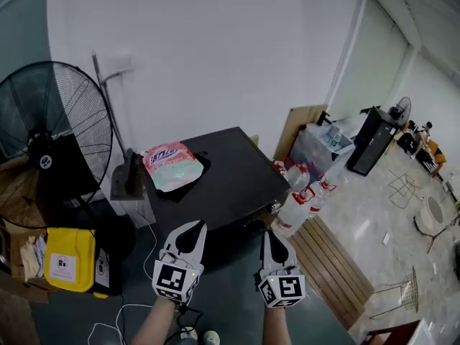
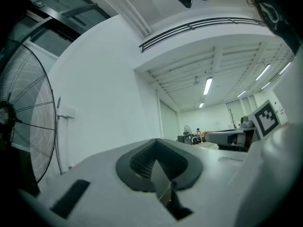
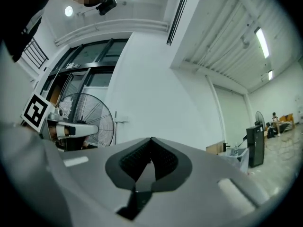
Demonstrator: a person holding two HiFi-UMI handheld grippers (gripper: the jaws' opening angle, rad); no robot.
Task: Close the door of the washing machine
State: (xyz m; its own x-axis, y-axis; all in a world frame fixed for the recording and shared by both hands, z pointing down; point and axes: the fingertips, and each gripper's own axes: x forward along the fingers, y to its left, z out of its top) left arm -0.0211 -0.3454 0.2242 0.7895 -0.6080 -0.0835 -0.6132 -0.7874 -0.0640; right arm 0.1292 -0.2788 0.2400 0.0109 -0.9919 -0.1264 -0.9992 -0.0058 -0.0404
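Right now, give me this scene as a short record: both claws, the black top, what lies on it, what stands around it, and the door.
left claw: shut, empty, held in front of the black top
right claw: shut, empty, beside the left one
black top: flat dark surface, front face hidden
on it: pink and green pouch, lying flat
left of it: standing fan; yellow box lower down
right of it: plastic bottles
washer door: not in view

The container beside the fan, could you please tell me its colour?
Yellow container, best in head view.
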